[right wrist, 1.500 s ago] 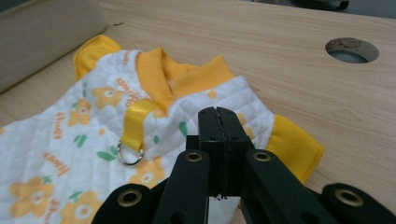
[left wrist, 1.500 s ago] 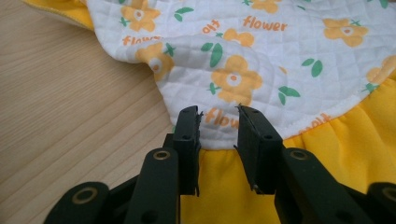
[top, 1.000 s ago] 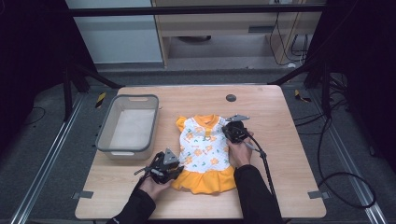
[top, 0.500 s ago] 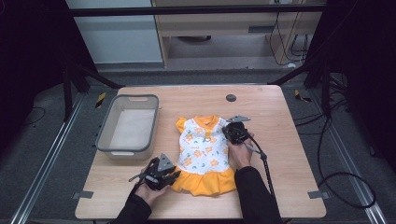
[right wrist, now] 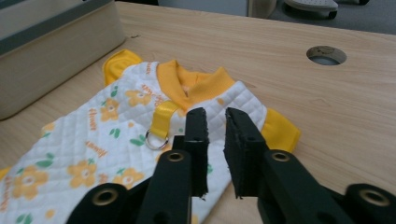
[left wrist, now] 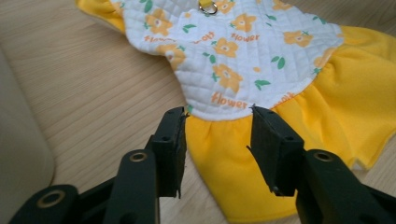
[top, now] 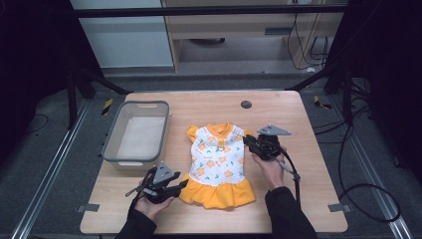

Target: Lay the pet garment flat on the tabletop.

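The dress (top: 217, 164) lay flat beside the tub (top: 136, 133). Both grippers, left (left wrist: 217, 144) and right (right wrist: 215, 149), had just been opening, jaws apart, nothing between; best regrip hem and shoulder evenly.

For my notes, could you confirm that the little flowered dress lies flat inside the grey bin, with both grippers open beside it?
Not quite: the dress lies flat on the table, right of the grey bin, as the high view shows. Both the left gripper and right gripper are indeed open.
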Motion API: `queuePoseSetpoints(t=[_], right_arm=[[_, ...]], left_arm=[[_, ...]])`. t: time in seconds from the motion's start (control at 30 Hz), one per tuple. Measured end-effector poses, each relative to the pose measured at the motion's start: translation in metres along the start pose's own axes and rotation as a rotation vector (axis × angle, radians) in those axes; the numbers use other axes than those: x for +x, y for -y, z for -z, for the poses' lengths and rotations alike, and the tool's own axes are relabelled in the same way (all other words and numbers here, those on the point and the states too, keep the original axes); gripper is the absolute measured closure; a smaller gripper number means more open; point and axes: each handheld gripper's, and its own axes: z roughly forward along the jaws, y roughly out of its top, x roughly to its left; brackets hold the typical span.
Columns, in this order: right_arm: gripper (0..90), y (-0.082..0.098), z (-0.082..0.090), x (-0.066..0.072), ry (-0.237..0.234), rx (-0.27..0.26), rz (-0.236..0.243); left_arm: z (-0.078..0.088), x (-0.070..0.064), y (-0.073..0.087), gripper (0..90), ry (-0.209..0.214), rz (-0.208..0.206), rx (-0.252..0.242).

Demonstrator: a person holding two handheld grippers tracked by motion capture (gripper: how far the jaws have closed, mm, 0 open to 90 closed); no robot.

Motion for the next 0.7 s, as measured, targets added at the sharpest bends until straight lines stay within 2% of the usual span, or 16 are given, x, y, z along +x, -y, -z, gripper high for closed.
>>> queuePoseSetpoints(t=[0.07,0.17,0.37,0.5,0.63,0.7], right_arm=[[67.6,0.004,0.015,0.0,0.0,-0.014,0.008],[52.4,0.012,0.033,-0.002,-0.017,0.0,-0.018],[32.1,0.036,0.061,-0.007,-0.012,0.008,-0.017],[22.0,0.057,0.078,-0.013,-0.02,0.029,-0.064],[18.6,0.073,0.095,-0.018,0.022,0.017,-0.071],[18.3,0.08,0.101,-0.019,0.05,0.021,-0.065]], left_arm=[[0.004,0.004,0.005,49.5,-0.008,0.019,-0.003],[0.011,0.01,0.012,43.9,-0.024,0.038,-0.01],[0.025,0.022,0.026,32.0,-0.061,0.054,-0.016],[0.033,0.029,0.036,27.4,-0.086,0.078,-0.016],[0.046,0.035,0.043,24.7,-0.105,0.105,-0.049],[0.051,0.038,0.048,24.0,-0.116,0.131,-0.065]])
